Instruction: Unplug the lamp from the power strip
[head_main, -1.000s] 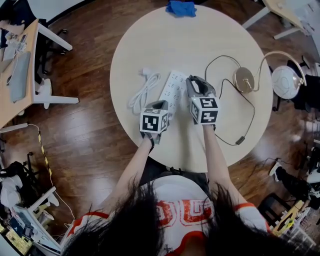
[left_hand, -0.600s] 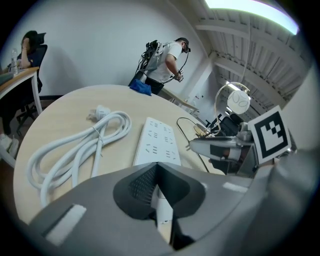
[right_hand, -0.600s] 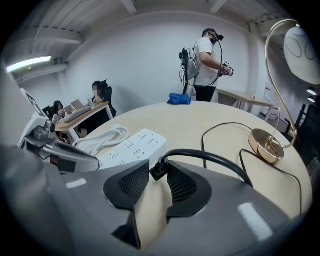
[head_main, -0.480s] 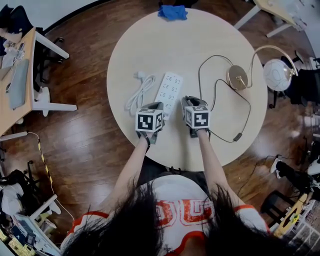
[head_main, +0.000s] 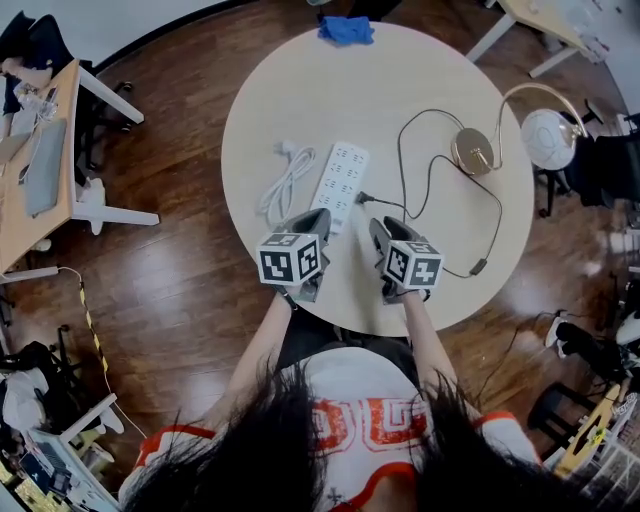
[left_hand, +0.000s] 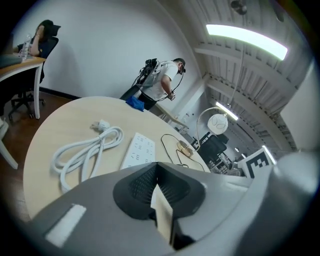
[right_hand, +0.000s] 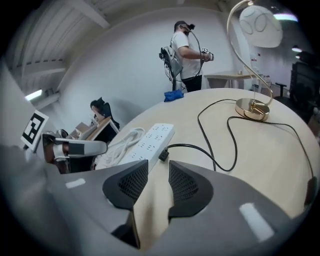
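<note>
Right hand-held gripper (right_hand: 158, 172) opening, empty; plug (right_hand: 163, 155) just ahead, seemingly out; withdraw without snagging cord (right_hand: 200, 149); left hand-held gripper (left_hand: 156, 175) clenched, empty.

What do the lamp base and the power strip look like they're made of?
Lamp base: likely metal with a polished gold finish; it gleams and catches highlights. Power strip: probably plastic, plain white and fairly matte, with molded socket holes.

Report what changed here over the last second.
The right tongs and left tongs drew back toward the person. The right tongs are opening, empty; the lamp's plug lies loose beside the power strip. Power strip, white cord and lamp stayed put.
</note>
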